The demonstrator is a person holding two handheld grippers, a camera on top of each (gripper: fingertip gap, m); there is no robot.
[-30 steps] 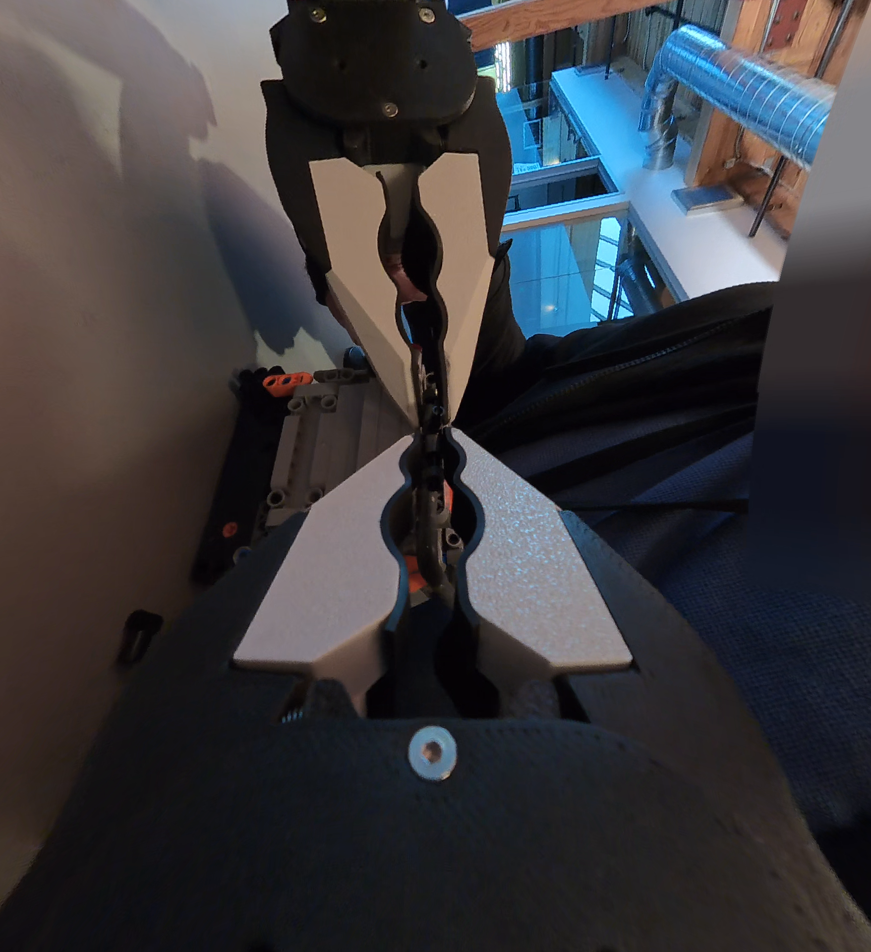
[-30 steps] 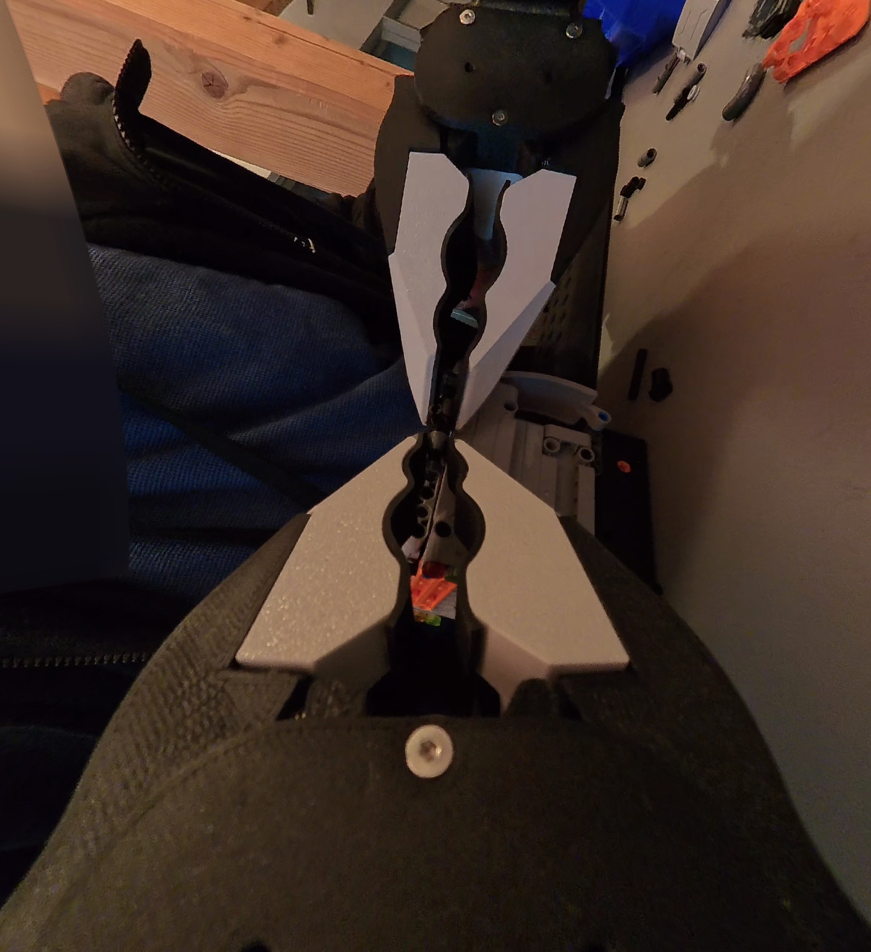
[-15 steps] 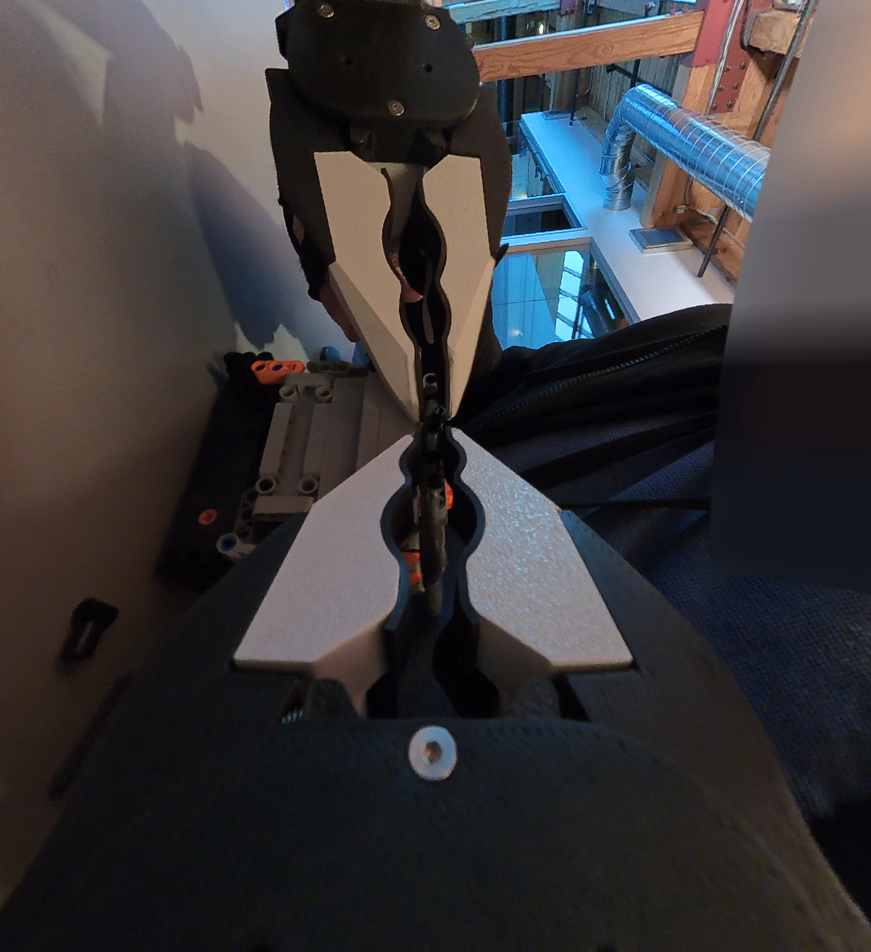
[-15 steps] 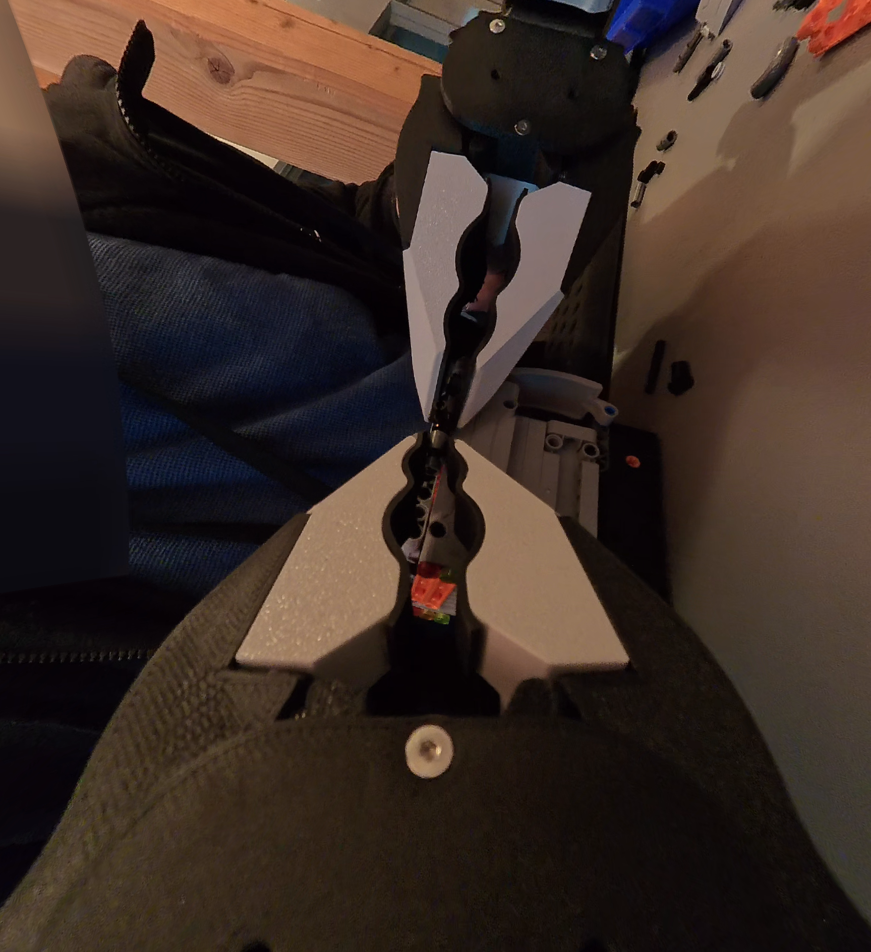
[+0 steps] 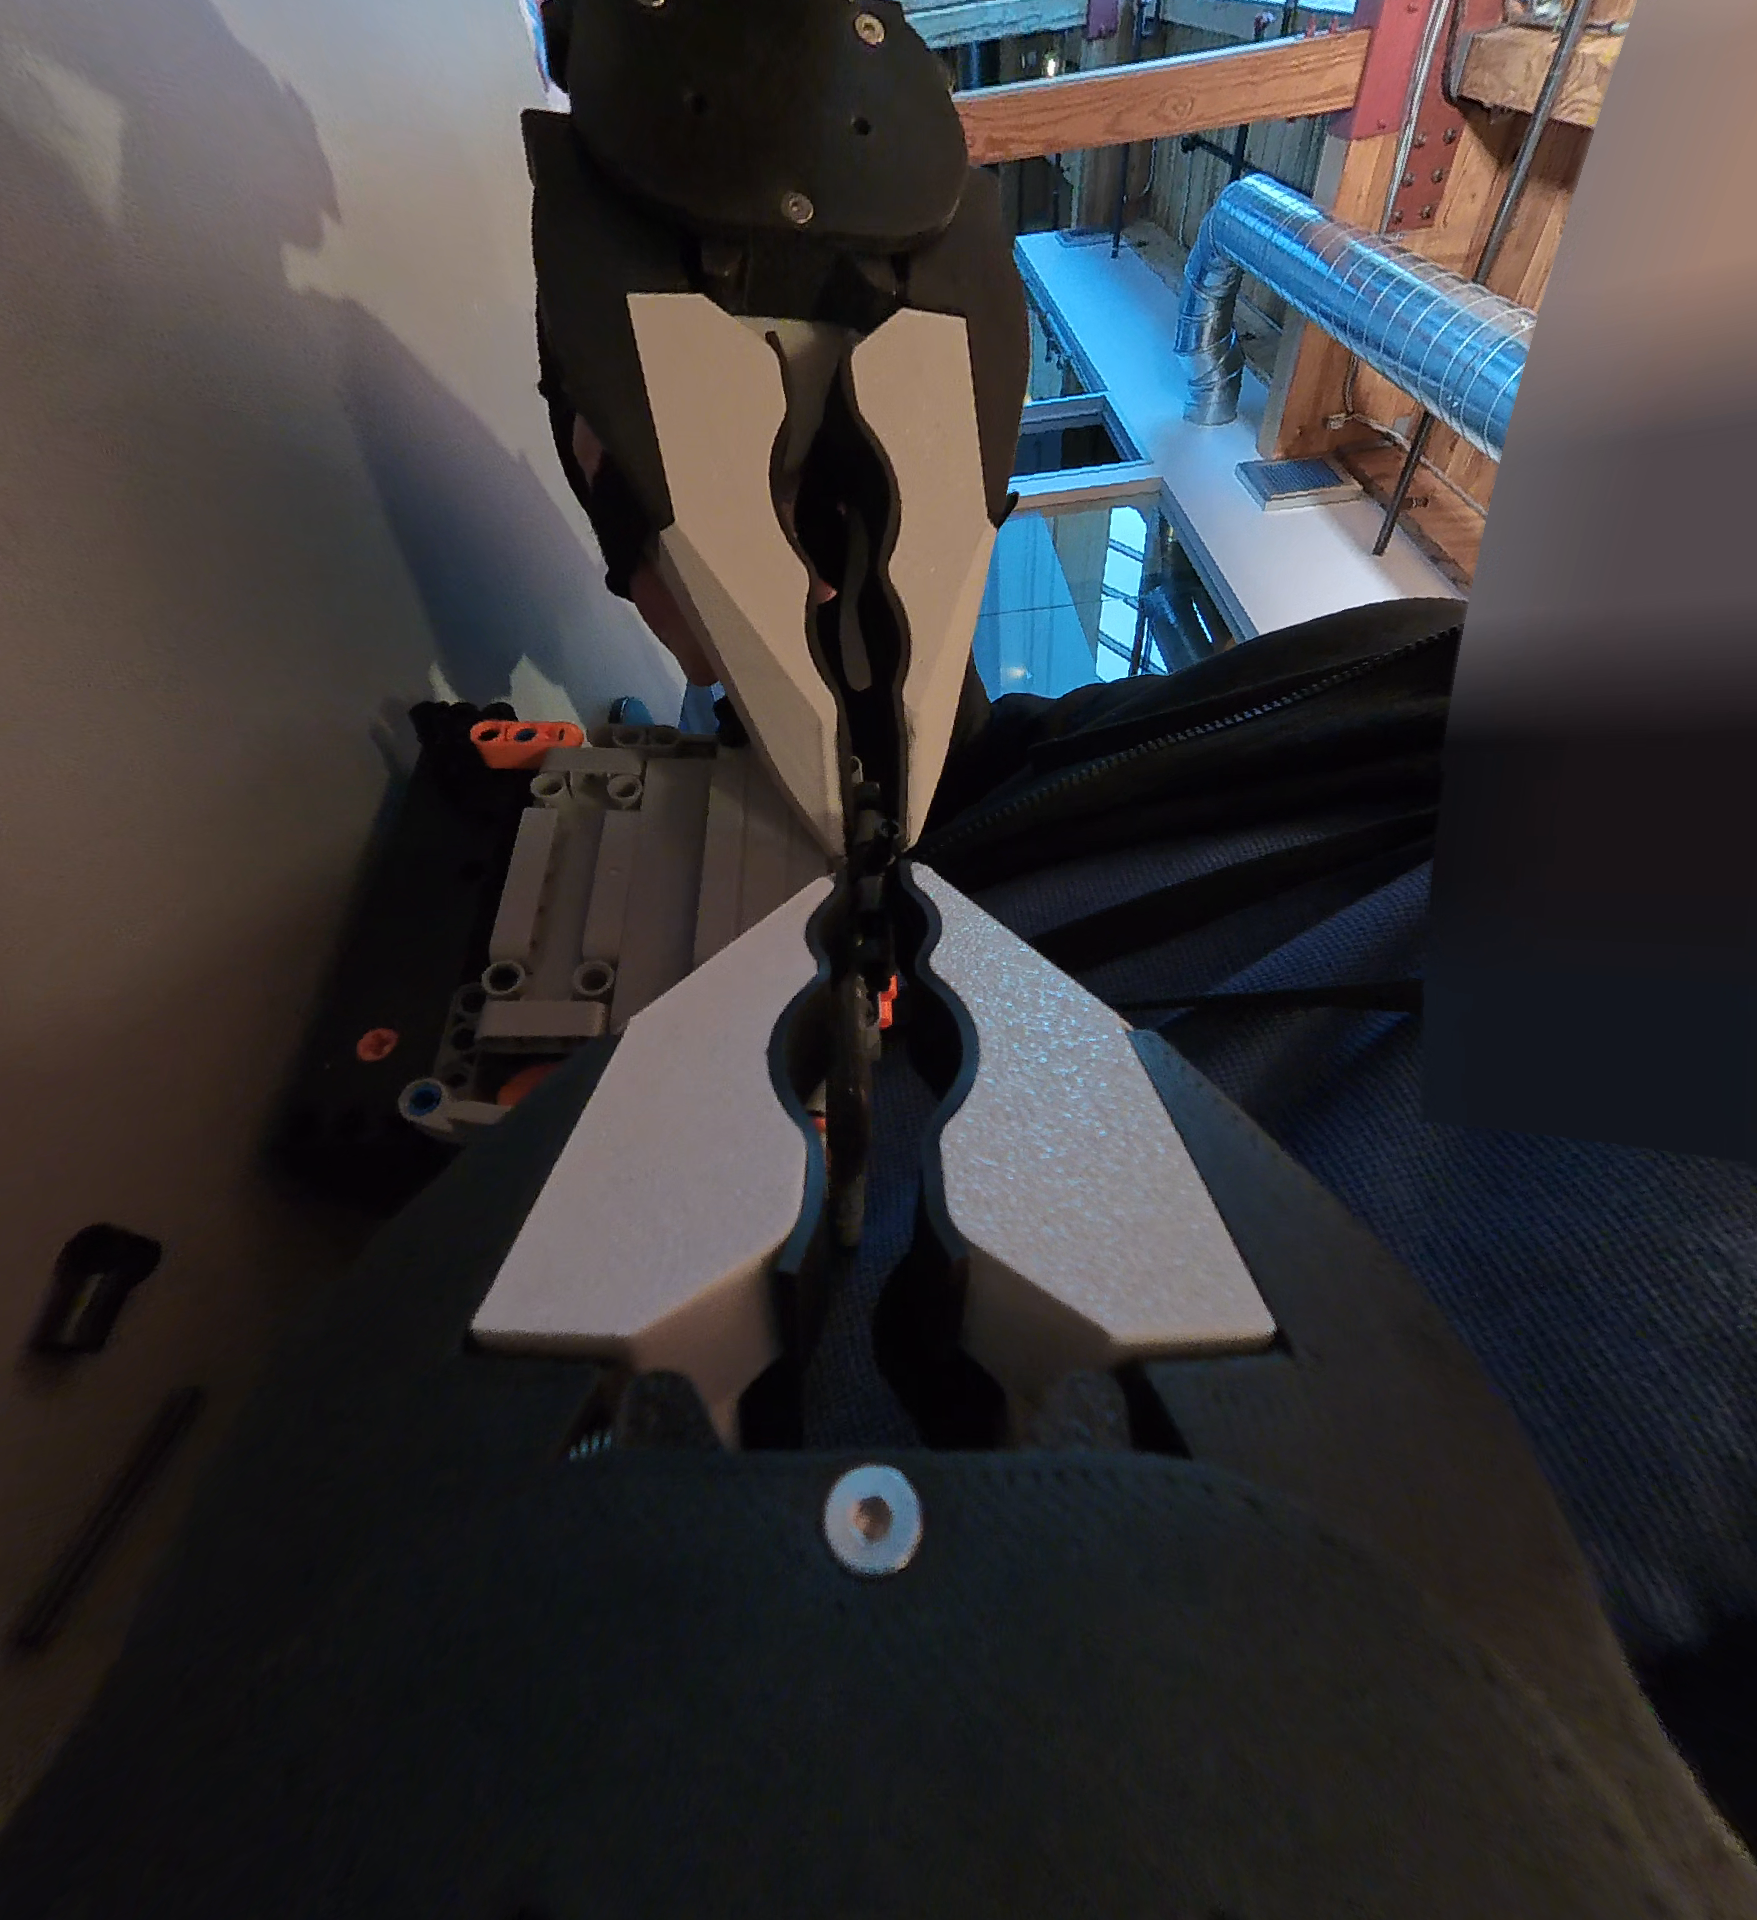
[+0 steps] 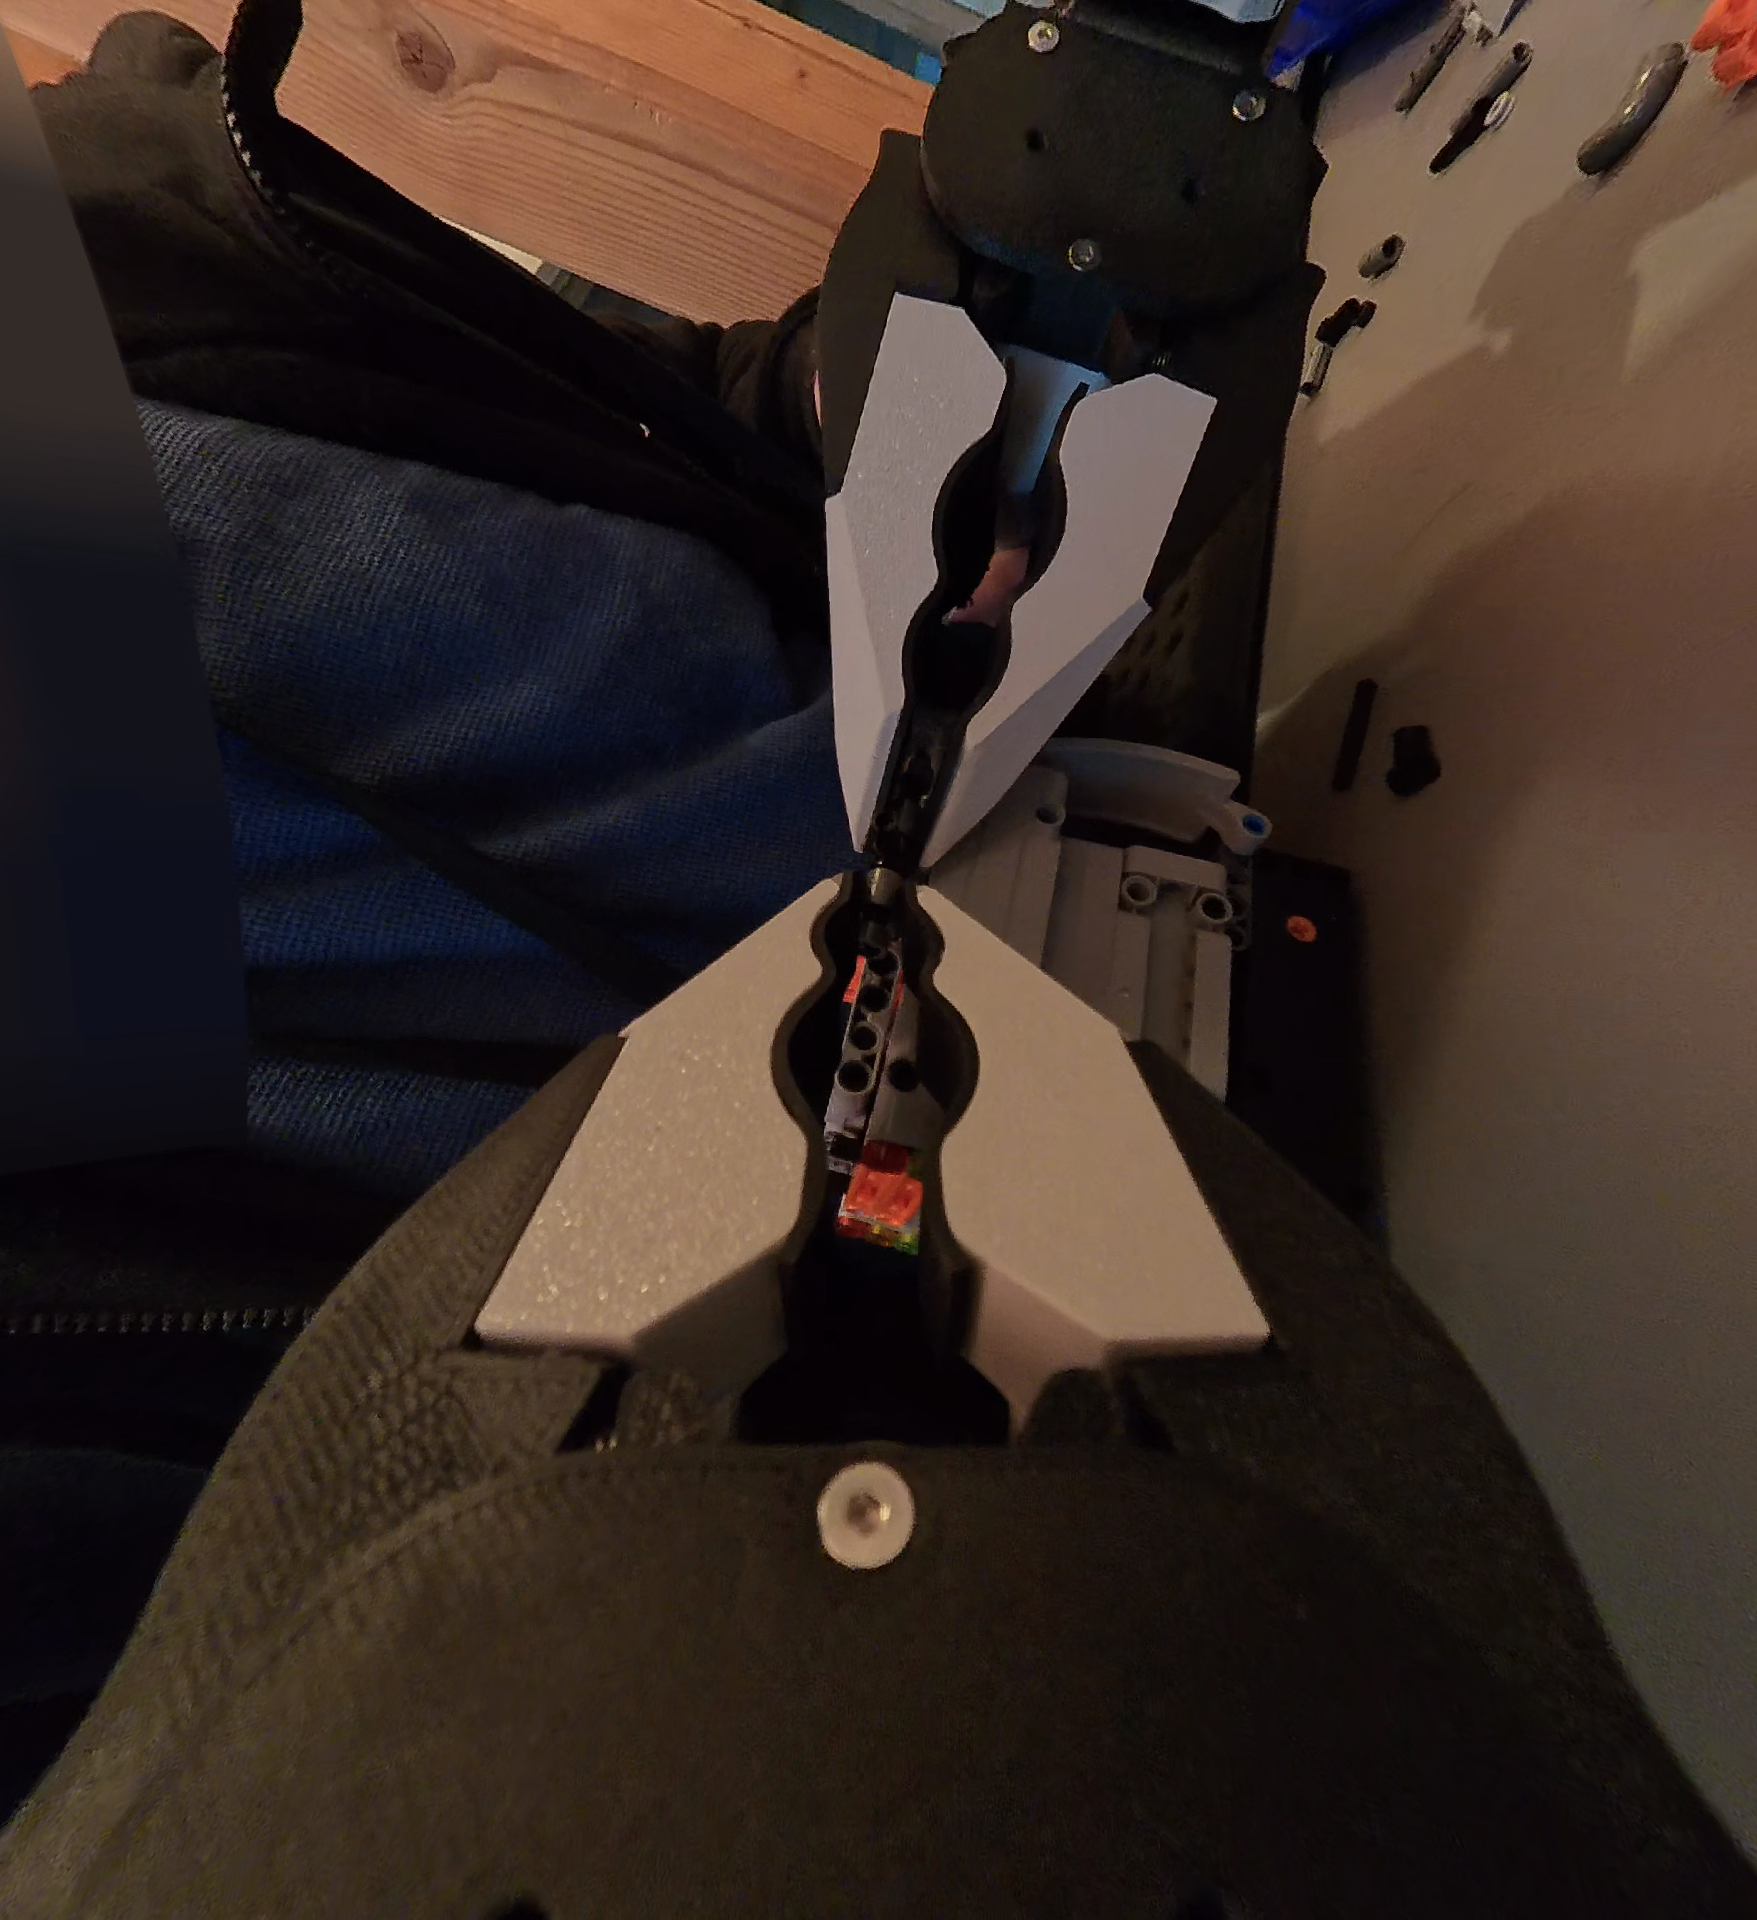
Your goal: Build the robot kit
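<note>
While tip to tip, both grippers (image 5: 869,883) (image 6: 879,883) clamp one black beam (image 6: 869,1039).

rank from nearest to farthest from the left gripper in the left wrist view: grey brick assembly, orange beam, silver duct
1. Grey brick assembly, just left of the left gripper.
2. Orange beam, beyond it, farther left.
3. Silver ribbed duct, far upper right background.

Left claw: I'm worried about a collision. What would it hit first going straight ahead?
Probably the right claw, tip to tip with the left claw; both grip the same black beam piece. Depth unclear.
</note>
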